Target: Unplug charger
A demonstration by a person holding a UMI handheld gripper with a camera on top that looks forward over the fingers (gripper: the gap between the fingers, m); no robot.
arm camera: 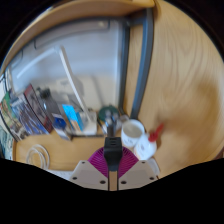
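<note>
My gripper (113,163) is low over a wooden table (180,90). Its two magenta pads (99,160) press from both sides on a small black charger plug (113,150), which stands upright between the fingertips. Just beyond the plug is a small white and green object (107,119); I cannot tell whether the plug is still seated in anything. No cable from the plug is visible.
A white cup (133,129) stands just ahead and right of the fingers, with a white item (146,150) beside it. A blue object (70,116) and several packets (30,110) lie to the left. A dark upright pole (141,60) rises beyond.
</note>
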